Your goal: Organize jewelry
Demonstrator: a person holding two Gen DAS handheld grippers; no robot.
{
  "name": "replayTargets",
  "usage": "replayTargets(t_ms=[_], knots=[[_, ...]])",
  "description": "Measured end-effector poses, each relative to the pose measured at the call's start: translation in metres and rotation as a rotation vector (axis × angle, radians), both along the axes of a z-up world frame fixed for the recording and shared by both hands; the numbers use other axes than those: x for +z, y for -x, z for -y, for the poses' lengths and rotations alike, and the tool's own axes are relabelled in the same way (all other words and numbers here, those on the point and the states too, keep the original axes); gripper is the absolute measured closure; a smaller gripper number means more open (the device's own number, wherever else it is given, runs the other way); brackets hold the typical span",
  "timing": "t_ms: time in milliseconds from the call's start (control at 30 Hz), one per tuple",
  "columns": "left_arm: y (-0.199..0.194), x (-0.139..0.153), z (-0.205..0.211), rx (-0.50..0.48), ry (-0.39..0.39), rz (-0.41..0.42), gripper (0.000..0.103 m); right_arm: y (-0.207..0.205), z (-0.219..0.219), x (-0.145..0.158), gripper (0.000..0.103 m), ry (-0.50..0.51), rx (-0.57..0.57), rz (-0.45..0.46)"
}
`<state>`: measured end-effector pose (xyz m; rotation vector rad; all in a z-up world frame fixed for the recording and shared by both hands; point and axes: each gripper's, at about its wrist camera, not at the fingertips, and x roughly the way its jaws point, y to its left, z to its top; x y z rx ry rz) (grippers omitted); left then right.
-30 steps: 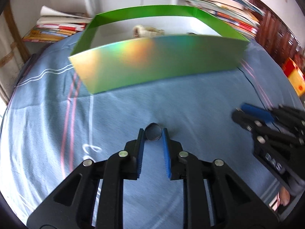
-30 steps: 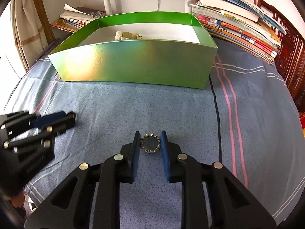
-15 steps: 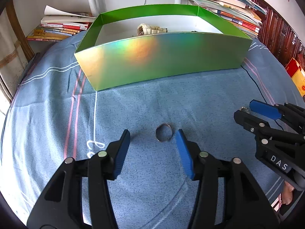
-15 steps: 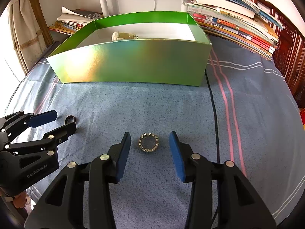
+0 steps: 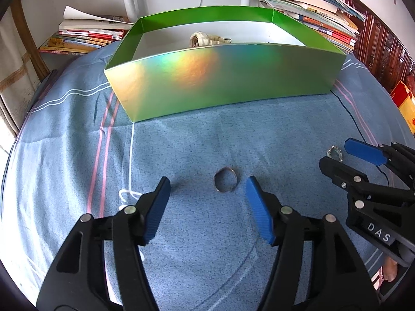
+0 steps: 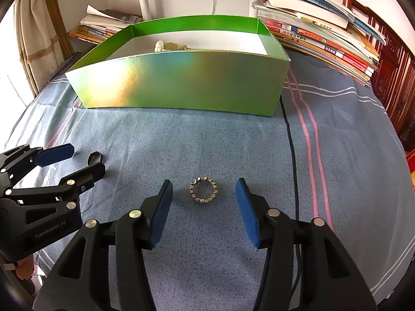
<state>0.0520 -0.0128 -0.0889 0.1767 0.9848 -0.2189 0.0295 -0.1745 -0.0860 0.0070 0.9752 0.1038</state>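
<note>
Ahead of you the green box (image 6: 181,83) walls off the far cloth (image 5: 181,142); its top is open. Bare cloth lies between box and rings. Book stacks (image 6: 324,39) crowd behind and right of the box.

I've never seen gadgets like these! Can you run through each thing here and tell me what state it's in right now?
left gripper: open, empty, fingers either side of the plain ring.
right gripper: open, empty, fingers either side of the studded ring.
plain ring: lying on the blue cloth, untouched.
studded ring: lying flat, untouched.
green box: open-topped, holding a pale watch.
</note>
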Motion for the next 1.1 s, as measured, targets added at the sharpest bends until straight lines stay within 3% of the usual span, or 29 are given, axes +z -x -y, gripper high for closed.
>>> replayTargets(t_ms=[400,500,633,900,1100], knots=[[0.000,0.000,-0.001,-0.013,0.034,0.001,0.048,0.003,-0.006,0.000,0.055,0.026,0.026,0.012],[0.001,0.000,0.001,-0.016,0.036,0.007,0.059,0.003,-0.007,0.001,0.068,0.022,0.038,0.017],[0.003,0.001,0.005,-0.030,0.038,0.011,0.084,0.004,-0.006,0.002,0.079,0.014,0.042,0.019],[0.003,0.003,0.005,0.003,0.005,0.024,0.084,0.003,-0.002,0.007,0.082,0.003,0.036,0.021],[0.003,0.026,-0.001,0.015,0.004,0.088,0.084,-0.005,-0.001,0.044,0.082,-0.010,0.053,0.102]])
